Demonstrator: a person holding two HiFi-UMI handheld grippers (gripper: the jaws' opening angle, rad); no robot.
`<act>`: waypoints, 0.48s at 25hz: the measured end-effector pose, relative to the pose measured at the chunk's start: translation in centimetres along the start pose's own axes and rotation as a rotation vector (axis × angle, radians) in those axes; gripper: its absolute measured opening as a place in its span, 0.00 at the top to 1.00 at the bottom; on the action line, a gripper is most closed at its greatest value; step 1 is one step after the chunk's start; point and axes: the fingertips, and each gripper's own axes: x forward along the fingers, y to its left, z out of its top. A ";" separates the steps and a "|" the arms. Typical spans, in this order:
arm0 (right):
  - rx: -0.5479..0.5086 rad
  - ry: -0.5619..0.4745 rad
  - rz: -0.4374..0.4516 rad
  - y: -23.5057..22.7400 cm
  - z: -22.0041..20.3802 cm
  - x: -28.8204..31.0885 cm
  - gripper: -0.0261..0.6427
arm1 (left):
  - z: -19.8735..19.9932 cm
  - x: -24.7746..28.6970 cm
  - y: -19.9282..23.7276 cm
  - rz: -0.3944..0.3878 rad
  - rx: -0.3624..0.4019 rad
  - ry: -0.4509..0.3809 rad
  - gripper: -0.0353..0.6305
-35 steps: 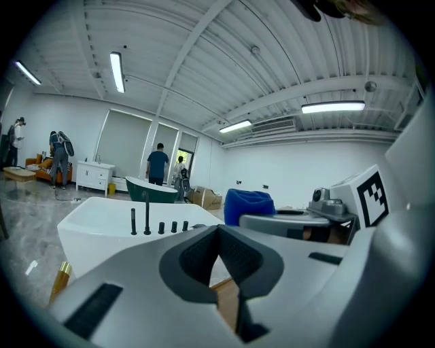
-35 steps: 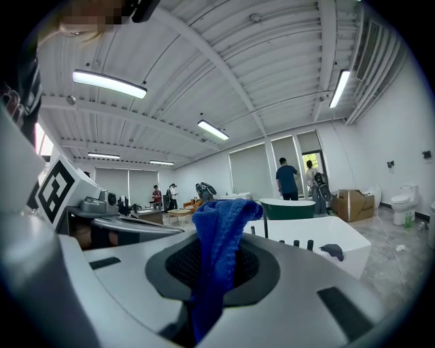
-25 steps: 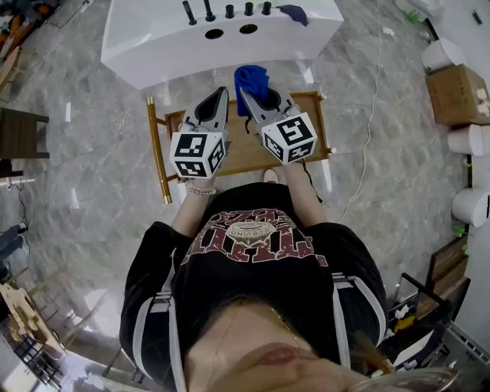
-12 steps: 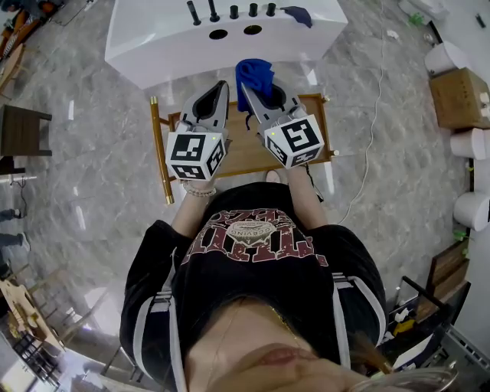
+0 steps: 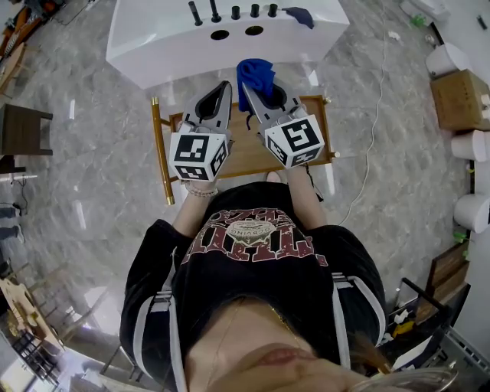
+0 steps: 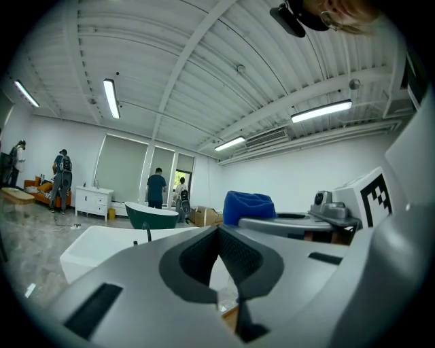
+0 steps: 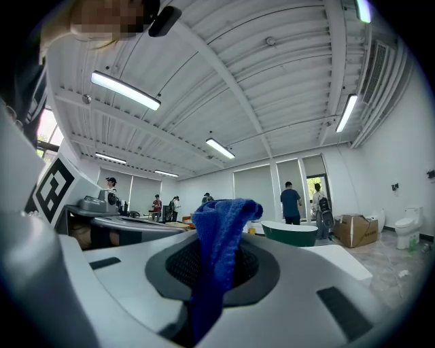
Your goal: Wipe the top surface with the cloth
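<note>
1. Cloth [image 5: 254, 73]: blue, soft, rough knit-like weave;
2. Left gripper [image 6: 219, 231], right gripper [image 7: 217, 234]: matt grey plastic; pads [image 6: 239, 257] dark, finely ribbed;
3. Top [image 5: 161, 42]: white, smooth, glossy;
4. Table [image 5: 245, 159]: varnished wood; legs [image 5: 161, 153] shiny gold metal;
5. Floor [image 5: 84, 176]: polished grey stone, reflective.

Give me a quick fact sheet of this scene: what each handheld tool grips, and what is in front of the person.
right gripper: shut on a blue knitted cloth that pokes out past its tips
left gripper: jaws together, nothing between them
ahead: white glossy top with black pegs and two holes
also on it: dark blue rag, far right corner
under the grippers: brown wooden stand
</note>
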 end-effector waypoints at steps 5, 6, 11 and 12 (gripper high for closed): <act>0.002 0.005 0.003 -0.1 -0.1 0.4 0.88 | 0.3 0.2 0.2 0.004 0.007 0.000 0.88; 0.004 0.006 0.004 0.0 -0.1 0.4 0.88 | 0.3 0.2 0.3 0.005 0.008 0.000 0.88; 0.004 0.010 0.008 0.2 -0.3 0.7 0.88 | 0.2 0.2 0.5 0.007 0.010 0.000 0.88; 0.005 0.011 0.010 0.2 -0.3 0.7 0.88 | 0.1 0.2 0.5 0.008 0.011 0.002 0.88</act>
